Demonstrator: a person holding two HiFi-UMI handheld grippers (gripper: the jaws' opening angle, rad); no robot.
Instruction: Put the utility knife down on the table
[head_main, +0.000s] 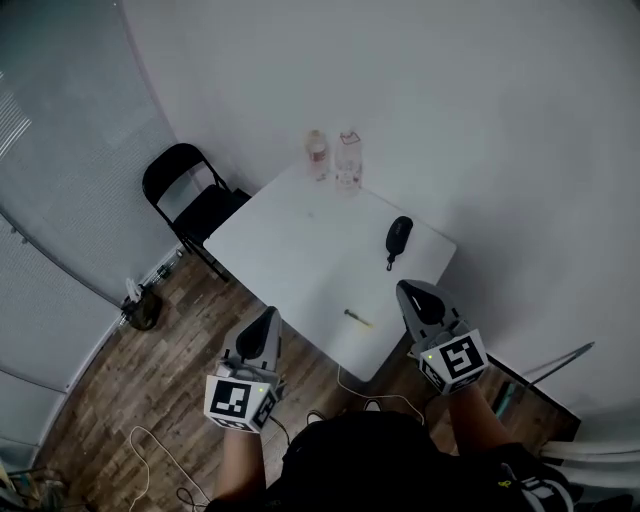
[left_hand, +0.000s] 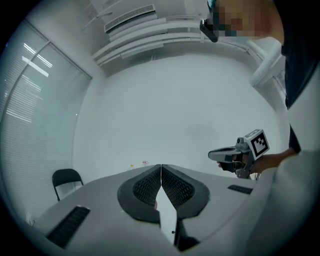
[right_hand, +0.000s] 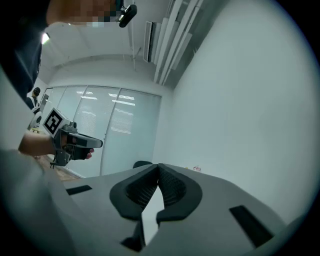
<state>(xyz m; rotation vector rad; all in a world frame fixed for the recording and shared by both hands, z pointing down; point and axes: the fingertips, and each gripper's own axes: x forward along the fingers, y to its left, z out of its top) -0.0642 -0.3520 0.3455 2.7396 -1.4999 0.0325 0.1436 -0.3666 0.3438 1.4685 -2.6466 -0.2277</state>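
Observation:
The utility knife, small and slim with a yellow part, lies on the white table near its front edge. Neither gripper touches it. My left gripper hovers off the table's front left corner, jaws shut with nothing between them. My right gripper hangs over the table's front right edge, to the right of the knife, also shut and empty. Each gripper shows in the other's view: the right gripper and the left gripper, both held level in the air.
Two clear bottles stand at the table's far end. A black oval item lies at the right side. A black folding chair stands left of the table. Cables run over the wooden floor.

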